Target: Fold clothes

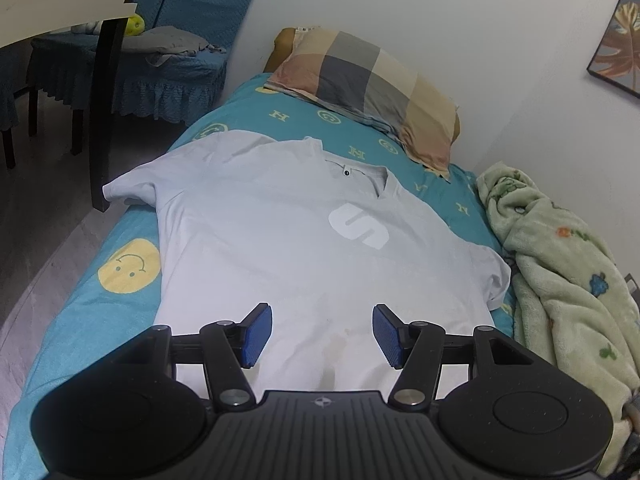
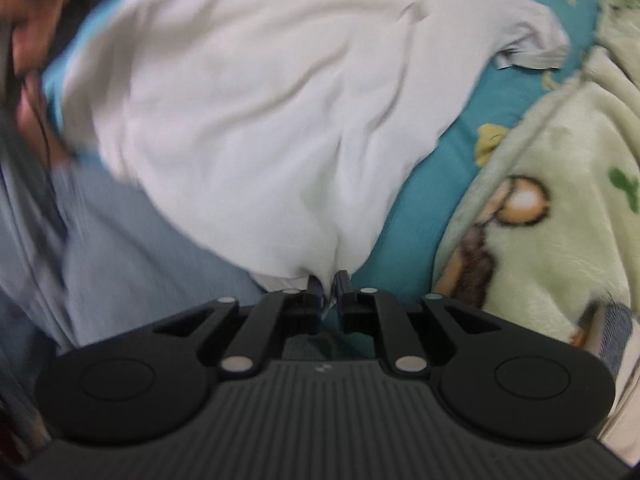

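Note:
A pale grey T-shirt (image 1: 280, 232) with a white logo lies spread, collar toward the pillow, on a teal bed sheet (image 1: 80, 320). My left gripper (image 1: 322, 332) hovers above the shirt's lower part, its blue pads wide apart with nothing between them. In the right wrist view, which is blurred, my right gripper (image 2: 328, 280) points down and its jaws are pinched on the hem corner of the T-shirt (image 2: 260, 120). The cloth is drawn up into a peak at the fingertips, with folds running away from the grip.
A checked pillow (image 1: 364, 88) lies at the head of the bed against a white wall. A green fleece blanket (image 1: 560, 272) (image 2: 540, 200) is bunched along the right side. Left of the bed are a dark table leg (image 1: 106, 120) and chairs with blue covers (image 1: 132, 72). The person's light blue trousers (image 2: 120, 240) show.

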`<action>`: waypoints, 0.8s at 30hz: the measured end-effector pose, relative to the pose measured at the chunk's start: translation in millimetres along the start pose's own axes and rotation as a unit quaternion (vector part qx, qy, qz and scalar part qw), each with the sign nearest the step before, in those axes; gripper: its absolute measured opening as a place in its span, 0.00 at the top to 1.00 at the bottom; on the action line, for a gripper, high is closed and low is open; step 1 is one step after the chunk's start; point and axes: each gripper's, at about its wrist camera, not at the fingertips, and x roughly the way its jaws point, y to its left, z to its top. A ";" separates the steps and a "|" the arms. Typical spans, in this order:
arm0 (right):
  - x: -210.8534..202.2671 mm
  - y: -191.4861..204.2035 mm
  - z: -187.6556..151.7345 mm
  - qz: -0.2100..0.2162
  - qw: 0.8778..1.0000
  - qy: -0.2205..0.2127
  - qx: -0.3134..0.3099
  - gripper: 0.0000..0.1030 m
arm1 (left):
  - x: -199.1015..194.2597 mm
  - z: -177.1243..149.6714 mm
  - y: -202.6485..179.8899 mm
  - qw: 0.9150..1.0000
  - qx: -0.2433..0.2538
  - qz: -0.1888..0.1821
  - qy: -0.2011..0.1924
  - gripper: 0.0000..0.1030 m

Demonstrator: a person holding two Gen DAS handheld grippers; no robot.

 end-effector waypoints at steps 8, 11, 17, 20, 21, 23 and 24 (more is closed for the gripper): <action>-35.5 -48.7 36.8 0.039 0.992 -0.099 0.065 0.41 | 8.7 -6.3 -17.3 1.000 0.026 -0.012 0.005 0.42; -19.8 -80.6 69.2 0.010 0.982 -0.142 0.121 0.41 | 17.4 -6.7 -21.7 0.999 0.025 -0.019 0.007 0.41; 22.0 -158.5 159.4 -0.044 0.935 -0.242 0.257 0.41 | 44.8 -7.2 -21.4 0.999 0.017 -0.031 0.020 0.41; 55.8 -197.0 204.7 -0.086 0.918 -0.251 0.294 0.41 | 63.9 -6.3 -19.4 0.999 0.017 -0.036 0.031 0.41; 68.1 -210.1 216.3 -0.091 0.913 -0.254 0.307 0.41 | 70.5 -5.6 -18.9 0.999 0.015 -0.039 0.035 0.41; 92.8 -235.0 236.6 -0.093 0.902 -0.263 0.330 0.41 | 82.3 -3.8 -16.8 0.998 0.008 -0.048 0.040 0.41; 104.1 -244.8 246.0 -0.099 0.899 -0.267 0.332 0.41 | 87.8 -2.8 -15.2 0.998 0.003 -0.054 0.042 0.41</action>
